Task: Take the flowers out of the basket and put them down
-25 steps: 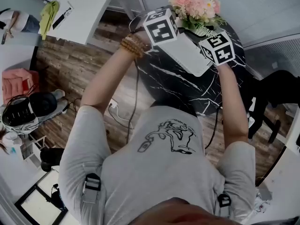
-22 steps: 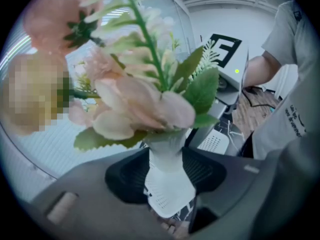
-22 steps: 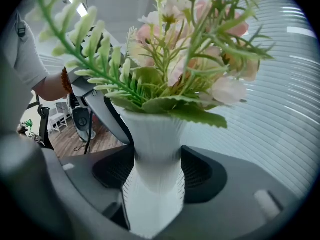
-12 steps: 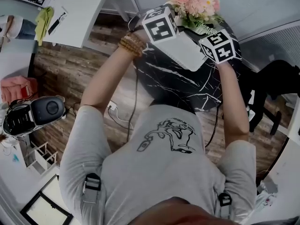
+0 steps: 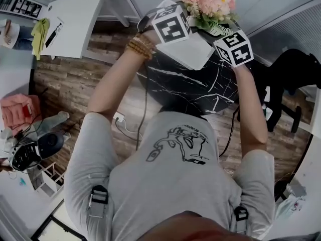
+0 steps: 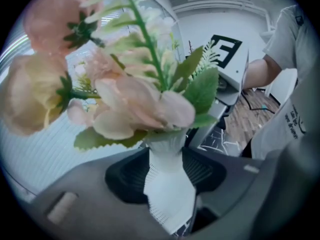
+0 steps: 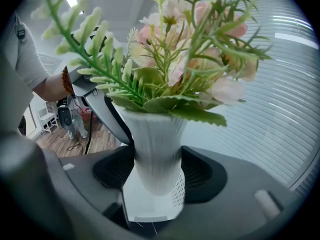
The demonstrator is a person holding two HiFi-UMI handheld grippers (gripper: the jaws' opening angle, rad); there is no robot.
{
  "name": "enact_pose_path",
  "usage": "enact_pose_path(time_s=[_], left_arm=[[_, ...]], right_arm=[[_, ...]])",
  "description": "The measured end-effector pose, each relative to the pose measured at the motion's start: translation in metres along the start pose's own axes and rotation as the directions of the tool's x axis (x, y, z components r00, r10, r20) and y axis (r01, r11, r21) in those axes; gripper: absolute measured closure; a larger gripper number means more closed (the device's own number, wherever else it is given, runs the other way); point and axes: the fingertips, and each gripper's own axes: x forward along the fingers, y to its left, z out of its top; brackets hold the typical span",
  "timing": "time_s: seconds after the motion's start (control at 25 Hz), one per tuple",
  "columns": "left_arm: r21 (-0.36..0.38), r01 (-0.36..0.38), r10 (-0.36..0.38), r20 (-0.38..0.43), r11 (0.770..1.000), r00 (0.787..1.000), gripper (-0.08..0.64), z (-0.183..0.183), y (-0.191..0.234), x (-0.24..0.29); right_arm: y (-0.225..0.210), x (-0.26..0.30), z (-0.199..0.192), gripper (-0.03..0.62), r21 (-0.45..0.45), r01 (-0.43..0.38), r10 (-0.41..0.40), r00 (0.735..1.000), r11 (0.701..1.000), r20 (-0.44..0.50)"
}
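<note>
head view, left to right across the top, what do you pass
white rectangular table → left gripper's black-and-white marker cube → pink artificial flower bunch → right gripper's black-and-white marker cube

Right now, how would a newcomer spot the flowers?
Find the round black marble table. Above its far edge, the left hand-held gripper and right hand-held gripper clamp a white ribbed vase. The flowers rise from it: pink blooms, green fronds, unlike anything nearby.

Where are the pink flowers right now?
In the head view the flowers are at the top, over the black table, between the left gripper on their basket and the right gripper on their white vase.
</note>
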Motion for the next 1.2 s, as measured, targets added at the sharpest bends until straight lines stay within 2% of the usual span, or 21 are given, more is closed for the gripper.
enact_pose_path(time_s=[0.68,1.2], left_arm=[[0.094,0.072,-0.076,0.034,0.993,0.997,0.354,0.088,-0.052,0.046],[0.178,0.143,-0.157,0.065,0.973,0.985,0.354,0.16,-0.103,0.086]], right_arm=[[-0.034,-0.091,-0.057,0.293,0.067,0.104,-0.103,0.994,0.992,-0.021],[-0.058,-0.171,-0.111,0.293,0.121,0.206,-0.2,0.978,0.971,-0.056]])
